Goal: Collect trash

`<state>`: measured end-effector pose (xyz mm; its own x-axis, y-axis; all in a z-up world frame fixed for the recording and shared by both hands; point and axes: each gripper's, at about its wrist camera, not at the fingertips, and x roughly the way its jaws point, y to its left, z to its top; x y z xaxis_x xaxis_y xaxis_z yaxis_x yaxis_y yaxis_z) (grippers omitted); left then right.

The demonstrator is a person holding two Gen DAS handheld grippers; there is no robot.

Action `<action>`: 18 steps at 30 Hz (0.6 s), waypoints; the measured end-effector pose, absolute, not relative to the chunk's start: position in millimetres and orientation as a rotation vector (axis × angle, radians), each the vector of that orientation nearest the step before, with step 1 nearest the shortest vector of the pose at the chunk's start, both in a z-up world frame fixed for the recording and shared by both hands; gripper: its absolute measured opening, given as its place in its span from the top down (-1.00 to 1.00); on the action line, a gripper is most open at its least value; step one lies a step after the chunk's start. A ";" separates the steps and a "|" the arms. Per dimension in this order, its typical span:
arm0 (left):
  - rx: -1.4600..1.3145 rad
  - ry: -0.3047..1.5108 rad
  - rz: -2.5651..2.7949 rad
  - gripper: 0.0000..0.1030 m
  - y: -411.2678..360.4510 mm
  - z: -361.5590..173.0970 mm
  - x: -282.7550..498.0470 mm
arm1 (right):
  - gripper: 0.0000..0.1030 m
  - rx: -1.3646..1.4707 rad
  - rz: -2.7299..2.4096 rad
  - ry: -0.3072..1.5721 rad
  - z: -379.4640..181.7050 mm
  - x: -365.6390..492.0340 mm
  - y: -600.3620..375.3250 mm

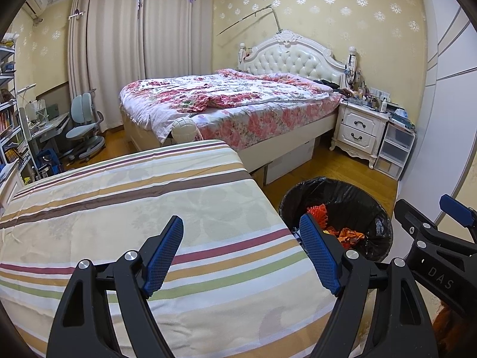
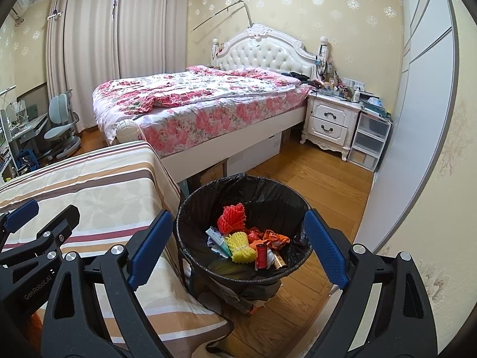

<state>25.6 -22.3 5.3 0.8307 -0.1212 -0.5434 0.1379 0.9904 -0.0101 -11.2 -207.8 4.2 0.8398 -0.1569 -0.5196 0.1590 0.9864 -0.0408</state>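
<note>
A black-lined trash bin (image 2: 190,208) stands on the wood floor beside the striped table. It holds trash: a red foam net (image 2: 231,219), a yellow foam net (image 2: 240,246), a red can (image 2: 261,257), orange wrappers (image 2: 274,235) and a small carton (image 2: 219,240). My right gripper (image 2: 238,247) is open and empty, hovering above the bin. My left gripper (image 1: 241,256) is open and empty over the striped cloth (image 1: 149,208), at the table's right edge. The bin (image 1: 357,191) lies to its right. The right gripper (image 1: 429,226) shows at the far right of the left wrist view.
A floral bed (image 2: 193,101) stands behind the table. A white nightstand (image 2: 331,119) with clutter and plastic drawers (image 2: 369,140) stand at the right wall. A wardrobe (image 2: 417,119) lines the right. A desk and chair (image 1: 83,122) stand at the left by the curtains.
</note>
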 end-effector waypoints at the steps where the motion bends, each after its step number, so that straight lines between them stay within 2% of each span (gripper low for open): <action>1: 0.030 0.574 -0.138 -0.51 -22.3 5.4 25.7 | -0.71 0.003 -0.166 0.550 4.1 -11.1 -207.8; 18: 0.029 0.573 -0.137 -0.51 -21.5 6.0 25.7 | -0.71 0.003 -0.167 0.550 4.5 -11.7 -207.9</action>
<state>25.7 -21.5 6.0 0.8314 -0.1214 -0.5422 0.1375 0.9904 -0.0108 -11.8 -207.9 4.5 0.8392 -0.1568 -0.5206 0.1583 0.9865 -0.0420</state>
